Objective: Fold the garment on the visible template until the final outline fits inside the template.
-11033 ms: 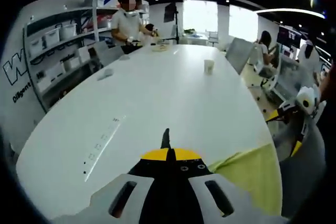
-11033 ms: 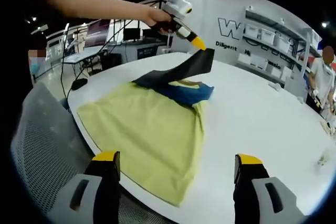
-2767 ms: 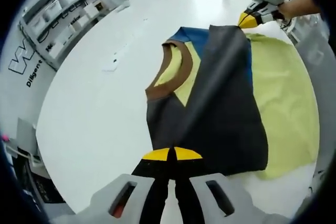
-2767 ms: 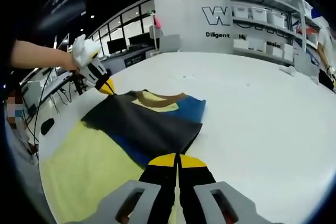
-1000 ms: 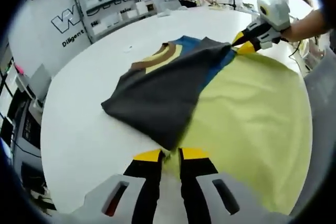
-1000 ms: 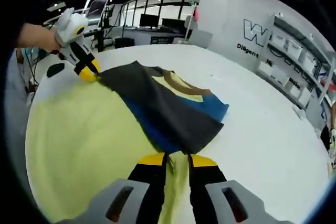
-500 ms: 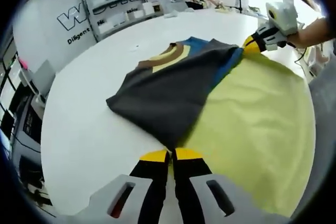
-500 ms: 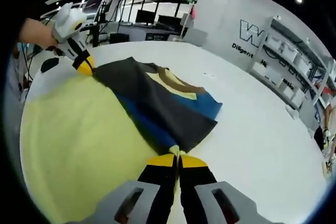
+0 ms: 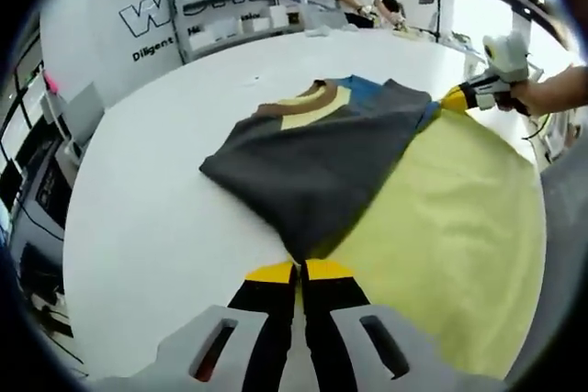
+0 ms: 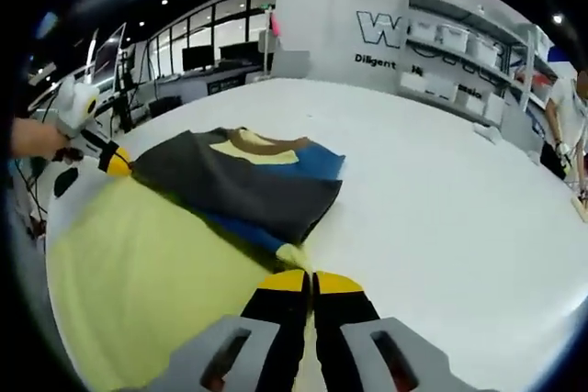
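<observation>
Change since half a second ago: garment [image 9: 317,167] drawn slightly flatter, far corner carried outward. Location: white table [image 9: 156,190], lying over the yellow template [image 9: 441,227], collar end beyond the template's edge. Left gripper [image 9: 299,271]: jaws pinched together on the near dark corner. Right gripper [image 10: 310,278]: jaws pinched on the opposite corner beside a blue strip. Step, as judged: mid-fold, panel held at both corners. Next move calls for laying that edge down evenly within the template, then releasing.
</observation>
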